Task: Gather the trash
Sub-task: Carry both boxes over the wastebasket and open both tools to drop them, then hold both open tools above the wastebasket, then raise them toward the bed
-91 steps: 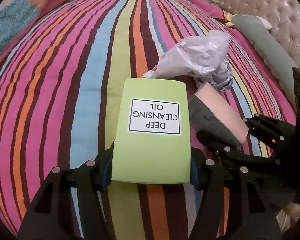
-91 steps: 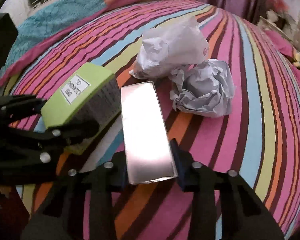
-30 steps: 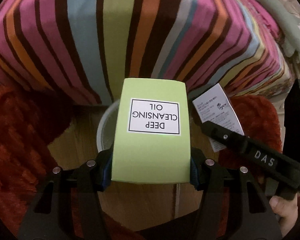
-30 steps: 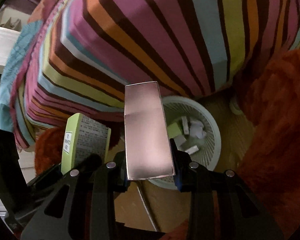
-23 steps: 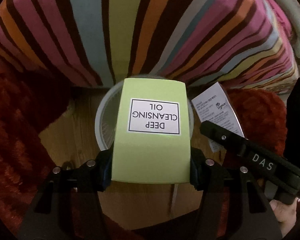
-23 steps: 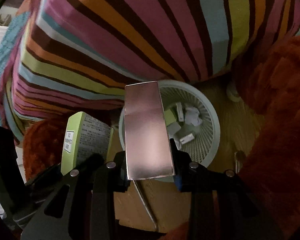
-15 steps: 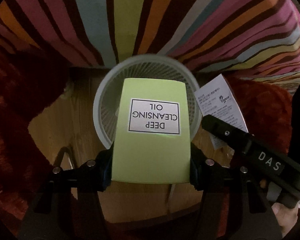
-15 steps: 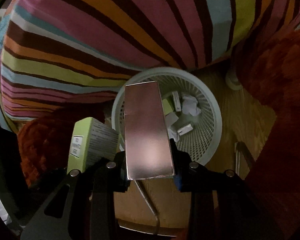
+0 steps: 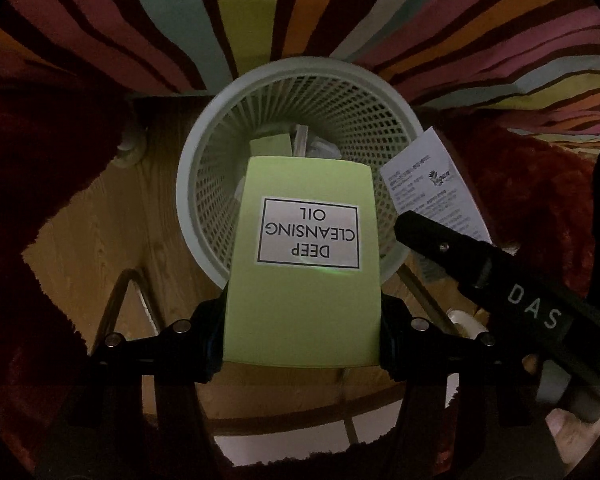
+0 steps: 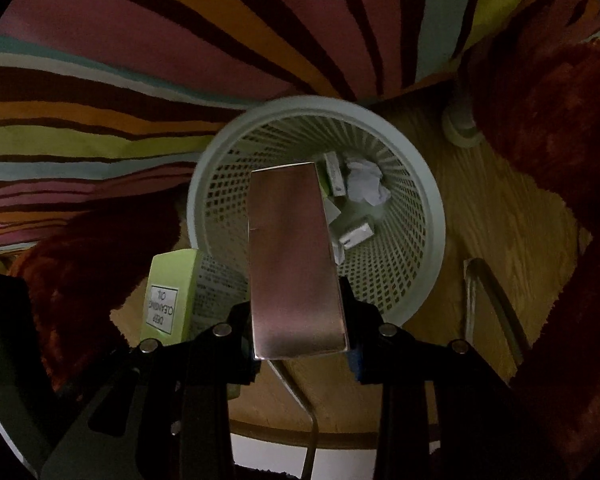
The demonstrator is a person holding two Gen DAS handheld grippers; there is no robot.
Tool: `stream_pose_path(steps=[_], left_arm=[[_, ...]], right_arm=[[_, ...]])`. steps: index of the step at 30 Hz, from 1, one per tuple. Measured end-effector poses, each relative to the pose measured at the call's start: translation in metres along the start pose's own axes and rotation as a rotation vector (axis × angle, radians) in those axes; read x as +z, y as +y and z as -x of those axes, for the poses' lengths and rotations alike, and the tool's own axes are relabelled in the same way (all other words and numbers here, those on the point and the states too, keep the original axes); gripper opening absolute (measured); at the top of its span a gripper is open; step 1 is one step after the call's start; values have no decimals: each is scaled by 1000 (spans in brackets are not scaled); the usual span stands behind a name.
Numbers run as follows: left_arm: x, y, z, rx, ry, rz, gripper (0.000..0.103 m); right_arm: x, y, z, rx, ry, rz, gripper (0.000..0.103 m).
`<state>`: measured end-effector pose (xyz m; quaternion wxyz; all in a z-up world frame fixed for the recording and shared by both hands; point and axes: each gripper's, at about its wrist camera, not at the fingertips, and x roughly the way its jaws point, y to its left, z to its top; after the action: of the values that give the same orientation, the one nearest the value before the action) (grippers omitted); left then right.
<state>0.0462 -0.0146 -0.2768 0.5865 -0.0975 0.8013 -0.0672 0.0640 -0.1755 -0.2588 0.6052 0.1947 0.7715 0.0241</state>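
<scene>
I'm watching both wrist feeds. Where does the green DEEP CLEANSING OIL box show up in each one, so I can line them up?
Left wrist: green box fills the centre, clamped in the left gripper, label facing the camera.
Right wrist: same box at lower left, seen edge-on beside the pink box.
Shared landmark: the white mesh wastebasket beneath both boxes.

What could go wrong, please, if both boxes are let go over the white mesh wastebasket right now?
1. The lime-green cardboard box in the left gripper overlaps the white mesh wastebasket rim, so it might catch the edge and tumble onto the wooden floor.
2. The pink metallic box in the right gripper hangs close beside it; released together, they may collide.
</scene>
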Motion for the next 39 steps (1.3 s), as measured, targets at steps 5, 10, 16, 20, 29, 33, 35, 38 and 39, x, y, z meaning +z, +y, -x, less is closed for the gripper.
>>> stream_pose_path(steps=[5, 10, 16, 20, 29, 33, 35, 38, 39], left_arm=[[6, 2, -10, 22, 21, 14, 59], [11, -3, -19, 65, 30, -12, 59], [13, -6, -25, 82, 53, -18, 59], [15, -4, -28, 92, 65, -6, 59], [17, -1, -34, 101, 86, 6, 86], [18, 4, -32, 83, 68, 28, 91], [17, 3, -32, 79, 71, 24, 91], [18, 2, -32, 73, 65, 13, 91], [18, 2, -31, 71, 64, 12, 91]], right_arm=[[2, -1, -8, -18, 26, -10, 31], [5, -3, -17, -23, 53, -27, 31], [9, -9, -22, -21, 65, -54, 31], [9, -10, -24, -18, 67, -64, 32], [11, -12, -22, -21, 57, -92, 82], [11, -13, -23, -25, 57, -105, 83], [10, -11, -23, -34, 56, -98, 83], [10, -10, -21, -35, 54, -88, 83], [10, -10, -21, -34, 53, -90, 83]])
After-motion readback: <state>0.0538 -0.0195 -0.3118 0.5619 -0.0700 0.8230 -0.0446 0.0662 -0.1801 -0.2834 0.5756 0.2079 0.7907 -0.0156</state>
